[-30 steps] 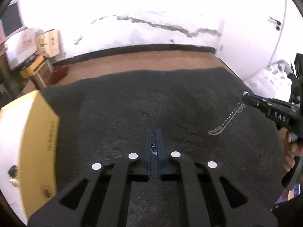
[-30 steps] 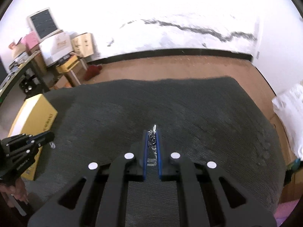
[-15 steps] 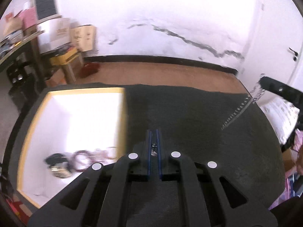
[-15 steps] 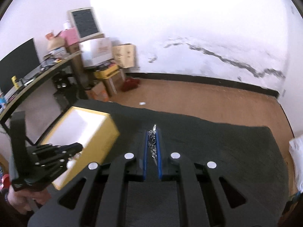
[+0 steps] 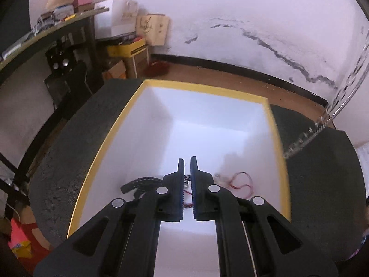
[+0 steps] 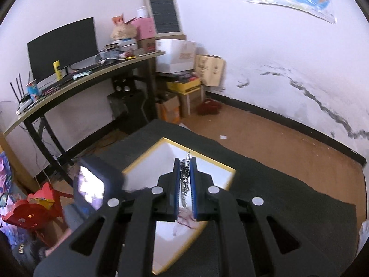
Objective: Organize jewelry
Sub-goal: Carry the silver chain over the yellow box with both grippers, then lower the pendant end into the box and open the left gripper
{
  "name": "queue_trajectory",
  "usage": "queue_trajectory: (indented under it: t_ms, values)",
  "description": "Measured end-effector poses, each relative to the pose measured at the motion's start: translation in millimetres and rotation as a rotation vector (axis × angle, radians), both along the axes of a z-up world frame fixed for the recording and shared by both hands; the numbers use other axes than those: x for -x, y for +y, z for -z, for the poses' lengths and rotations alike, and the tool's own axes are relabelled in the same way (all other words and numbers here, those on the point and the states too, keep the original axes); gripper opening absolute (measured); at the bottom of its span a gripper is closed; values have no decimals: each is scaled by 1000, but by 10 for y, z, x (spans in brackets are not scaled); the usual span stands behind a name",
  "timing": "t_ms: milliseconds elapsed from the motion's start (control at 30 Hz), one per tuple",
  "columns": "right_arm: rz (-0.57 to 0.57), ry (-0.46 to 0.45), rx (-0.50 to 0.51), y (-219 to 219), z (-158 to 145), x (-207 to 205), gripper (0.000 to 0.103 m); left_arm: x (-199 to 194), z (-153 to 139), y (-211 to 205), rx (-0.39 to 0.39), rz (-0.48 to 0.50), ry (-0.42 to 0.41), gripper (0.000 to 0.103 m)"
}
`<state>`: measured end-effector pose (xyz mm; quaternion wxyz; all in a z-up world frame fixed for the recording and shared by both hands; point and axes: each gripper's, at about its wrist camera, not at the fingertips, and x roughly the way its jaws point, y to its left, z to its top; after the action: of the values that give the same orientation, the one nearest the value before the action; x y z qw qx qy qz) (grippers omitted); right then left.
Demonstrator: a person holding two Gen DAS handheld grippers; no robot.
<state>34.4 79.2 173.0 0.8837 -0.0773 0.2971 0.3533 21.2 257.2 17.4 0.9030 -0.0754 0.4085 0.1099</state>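
Note:
A yellow-rimmed box (image 5: pixel 207 90) with a white inside stands on the dark table cloth (image 5: pixel 69 152). My left gripper (image 5: pixel 187 161) hangs over the box, shut on a small jewel piece (image 5: pixel 185 184). A red cord necklace (image 5: pixel 242 182) and a black strap (image 5: pixel 140 182) lie on the box floor. My right gripper (image 6: pixel 185 161) is shut on a silver chain (image 6: pixel 184 175) above the box (image 6: pixel 221 166). The chain also hangs blurred at the right of the left wrist view (image 5: pixel 334 106).
A curved desk (image 6: pixel 80 78) with a monitor (image 6: pixel 62 46) stands to the left. Cardboard boxes (image 6: pixel 207 69) sit by the cracked white wall. Brown floor (image 6: pixel 276 143) lies beyond the table's far edge. The left gripper's body (image 6: pixel 92 182) shows blurred at lower left.
Both grippers swung left and rose. The left one moved from over the cloth to over the box. The right one carried the chain over the box.

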Motion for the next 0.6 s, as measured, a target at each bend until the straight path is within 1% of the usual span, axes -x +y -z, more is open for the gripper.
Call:
queue_trajectory:
  t_ms: [67,133,233,333,467,567,600]
  values:
    - [-9,-4,7,181,-16,-8,9,-70,18,134,20,-19,-8,5]
    - [-11,-3,17,292,1,-30,9,-155,19,255,10,-33,-16,5]
    - [-7,7,45,431,92,-87,9,-257,23,335,27,-30,-21,5]
    - [3,24,67,487,217,-161,9,-343,32,417,65,-34,-26,5]
    - [13,41,90,446,385,-195,9,-500,95,409,57,-30,-7,5]
    - [18,56,104,496,487,-249,8,-577,143,453,108,-18,20,5]
    - [18,60,107,492,515,-256,8,-590,135,458,113,-19,23,5]
